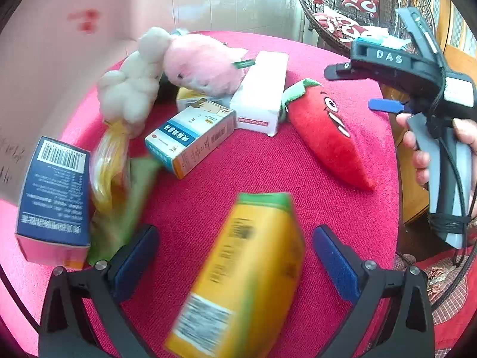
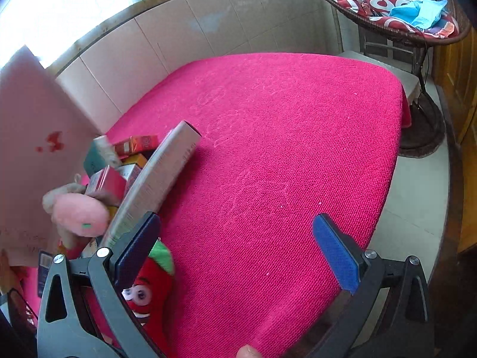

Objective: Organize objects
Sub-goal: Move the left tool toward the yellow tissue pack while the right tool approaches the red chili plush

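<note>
In the left wrist view my left gripper (image 1: 237, 258) is open above the pink tablecloth (image 1: 262, 167). A blurred orange box (image 1: 244, 274) lies between its blue pads, touching neither. Beyond it sit a blue-and-white medicine box (image 1: 190, 137), a white box (image 1: 259, 95), a pink plush (image 1: 202, 62), a white plush (image 1: 131, 89) and a red chili plush (image 1: 328, 131). A dark blue box (image 1: 53, 197) and a yellow-green bag (image 1: 113, 173) are at the left. A hand holds my right gripper (image 1: 357, 88) at the far right. In its own view the right gripper (image 2: 237, 244) is open over bare cloth, with the chili plush (image 2: 149, 286) under its left finger.
A long silver box (image 2: 161, 176) leans on a pile of small boxes (image 2: 134, 146) beside the pink plush (image 2: 80, 214). A pale pink board (image 2: 35, 137) stands at the left. Bare tablecloth (image 2: 283, 149) spreads to the right. A wicker chair (image 2: 396, 3) with red cushions hangs beyond the table's edge.
</note>
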Motion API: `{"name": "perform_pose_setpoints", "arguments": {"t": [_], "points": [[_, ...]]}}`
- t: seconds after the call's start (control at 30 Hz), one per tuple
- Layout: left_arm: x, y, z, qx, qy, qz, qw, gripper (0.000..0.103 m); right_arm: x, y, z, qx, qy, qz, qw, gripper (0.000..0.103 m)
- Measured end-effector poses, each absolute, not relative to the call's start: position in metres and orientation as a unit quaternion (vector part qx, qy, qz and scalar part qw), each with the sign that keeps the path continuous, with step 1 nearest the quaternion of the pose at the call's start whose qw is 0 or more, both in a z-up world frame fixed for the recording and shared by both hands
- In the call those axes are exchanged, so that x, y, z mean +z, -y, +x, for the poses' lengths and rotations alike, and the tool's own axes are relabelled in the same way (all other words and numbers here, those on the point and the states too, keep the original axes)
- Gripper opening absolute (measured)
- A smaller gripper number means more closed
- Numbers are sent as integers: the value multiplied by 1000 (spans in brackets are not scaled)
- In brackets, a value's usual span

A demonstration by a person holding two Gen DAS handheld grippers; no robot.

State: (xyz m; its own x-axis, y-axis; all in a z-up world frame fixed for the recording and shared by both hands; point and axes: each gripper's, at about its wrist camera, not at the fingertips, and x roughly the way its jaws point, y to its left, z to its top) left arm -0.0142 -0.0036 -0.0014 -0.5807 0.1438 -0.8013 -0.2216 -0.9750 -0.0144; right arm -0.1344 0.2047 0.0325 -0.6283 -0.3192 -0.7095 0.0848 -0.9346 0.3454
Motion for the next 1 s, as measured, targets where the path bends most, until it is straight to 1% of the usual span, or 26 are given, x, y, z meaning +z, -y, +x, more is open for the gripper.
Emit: {"name": "perform_pose_setpoints", "arguments": {"t": [0.1, 0.23, 0.43, 0.7, 1.0], "points": [[-3, 7, -15, 888, -43, -445, 102, 103, 31, -203, -134, -895, 131, 412, 109, 103], [2, -4, -25, 885, -36, -451, 106, 103, 32, -203, -134, -894, 138, 410, 120, 103], [3, 4, -15, 885, -36, -453, 106, 103, 34, -200, -133, -896, 140, 404, 121, 103], [5, 7, -12, 885, -37, -451, 106, 103, 49, -193, -123, -904, 123, 386, 138, 103], [6, 7, -12, 886, -37, -450, 106, 103, 64, -196, -123, -913, 134, 356, 149, 103]]}}
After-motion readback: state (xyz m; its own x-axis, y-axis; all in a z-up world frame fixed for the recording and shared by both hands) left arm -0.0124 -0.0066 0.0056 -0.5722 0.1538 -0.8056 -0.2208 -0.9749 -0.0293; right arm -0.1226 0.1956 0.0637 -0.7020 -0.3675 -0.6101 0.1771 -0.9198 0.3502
